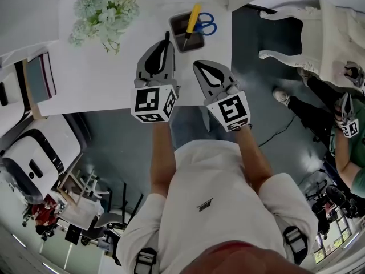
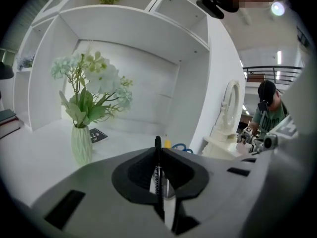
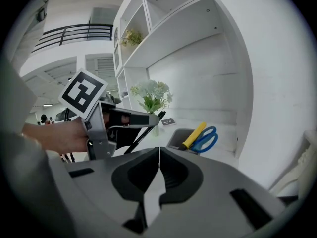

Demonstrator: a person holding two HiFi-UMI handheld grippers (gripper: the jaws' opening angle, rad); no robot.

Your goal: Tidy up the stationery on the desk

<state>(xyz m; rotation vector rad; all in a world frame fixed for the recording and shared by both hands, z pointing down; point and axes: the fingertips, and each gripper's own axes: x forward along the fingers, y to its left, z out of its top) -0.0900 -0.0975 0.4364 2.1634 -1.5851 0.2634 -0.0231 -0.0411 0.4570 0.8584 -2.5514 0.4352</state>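
My left gripper [image 1: 163, 46] is shut on a black pen [image 1: 167, 37] whose tip sticks out past the jaws over the white desk [image 1: 97, 79]. In the left gripper view the pen [image 2: 158, 170] stands upright between the closed jaws. A grey pen holder [image 1: 183, 32] at the desk's far edge holds a yellow-handled tool [image 1: 192, 20] and blue scissors [image 1: 206, 23]. My right gripper [image 1: 200, 67] hovers just right of the left one at the desk's near edge, shut on nothing. The right gripper view shows the holder [image 3: 179, 138], the scissors [image 3: 208, 139] and the pen [image 3: 143, 133].
A white vase of pale flowers [image 1: 105, 13] stands at the desk's back left, with a small dark notebook [image 2: 97, 135] behind it. Books [image 1: 40, 79] lie at the left end. White shelves [image 2: 129, 58] rise behind the desk. Another person [image 1: 342, 130] is at the right.
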